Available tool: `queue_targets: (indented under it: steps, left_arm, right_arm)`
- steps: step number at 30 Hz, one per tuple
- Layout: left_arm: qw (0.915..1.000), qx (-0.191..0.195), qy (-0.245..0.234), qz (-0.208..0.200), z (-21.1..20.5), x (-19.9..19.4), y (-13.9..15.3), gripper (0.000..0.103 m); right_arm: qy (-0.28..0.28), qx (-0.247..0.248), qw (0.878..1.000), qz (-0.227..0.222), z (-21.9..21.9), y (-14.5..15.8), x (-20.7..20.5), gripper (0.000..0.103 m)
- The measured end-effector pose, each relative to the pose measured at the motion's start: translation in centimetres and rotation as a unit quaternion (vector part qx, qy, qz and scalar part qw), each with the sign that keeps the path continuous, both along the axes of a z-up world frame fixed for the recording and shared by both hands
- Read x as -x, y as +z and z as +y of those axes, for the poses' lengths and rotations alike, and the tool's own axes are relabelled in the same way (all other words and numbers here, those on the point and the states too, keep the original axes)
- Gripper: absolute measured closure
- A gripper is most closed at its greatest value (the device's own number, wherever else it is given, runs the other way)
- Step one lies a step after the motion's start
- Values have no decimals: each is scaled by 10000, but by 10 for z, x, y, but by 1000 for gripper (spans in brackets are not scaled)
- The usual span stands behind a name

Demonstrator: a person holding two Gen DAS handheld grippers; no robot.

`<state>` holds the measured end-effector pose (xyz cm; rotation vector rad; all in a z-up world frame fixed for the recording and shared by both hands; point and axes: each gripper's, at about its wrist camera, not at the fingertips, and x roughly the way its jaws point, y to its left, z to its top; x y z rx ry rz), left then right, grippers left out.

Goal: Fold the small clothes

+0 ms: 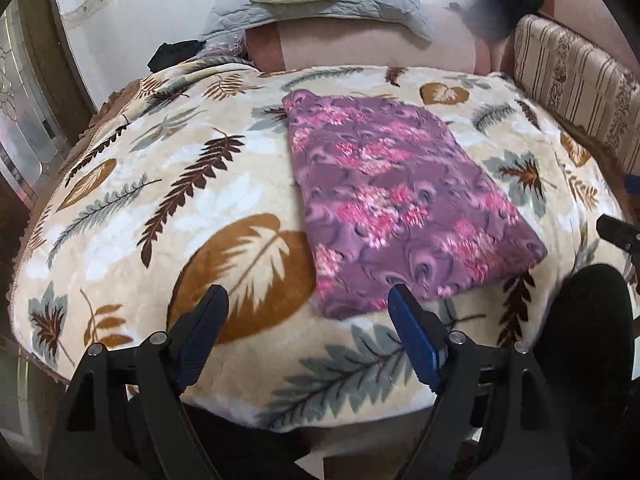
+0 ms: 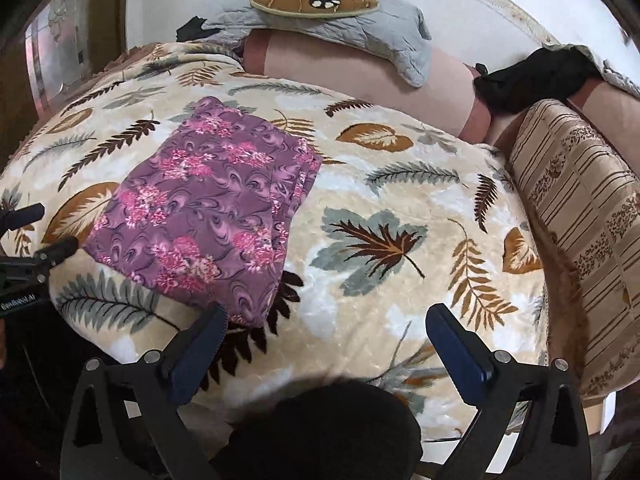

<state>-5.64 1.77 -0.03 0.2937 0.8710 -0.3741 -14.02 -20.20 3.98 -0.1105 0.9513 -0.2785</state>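
Both grippers, left gripper (image 1: 308, 300) and right gripper (image 2: 326, 320), gape empty; folded purple cloth (image 1: 396, 200) lies lengthwise away.

even, soft daylight fills both views, brightest on the white wall (image 1: 132, 8) at the top, with pale glare off the glass door (image 1: 24, 120) at the left edge. shadows are faint. strong fisheye bending curves the leaf-print blanket (image 1: 160, 184) and darkens the corners. a dark cloth (image 1: 504, 4) at upper right of the left wrist view is smeared with blur
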Motion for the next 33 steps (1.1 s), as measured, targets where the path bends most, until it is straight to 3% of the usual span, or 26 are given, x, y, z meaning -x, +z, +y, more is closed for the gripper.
queue_targets:
  steps: [14, 33]
  left_arm:
    - [9999, 91, -109, 31, -5, 30, 9, 21]
    - [9975, 252, -528, 394, -23, 55, 4, 21]
  right_arm:
    - [-267, -462, 9985, -96, -7, -1, 27, 3]
    - [-285, -574, 9979, -76, -9, 0, 30, 3]
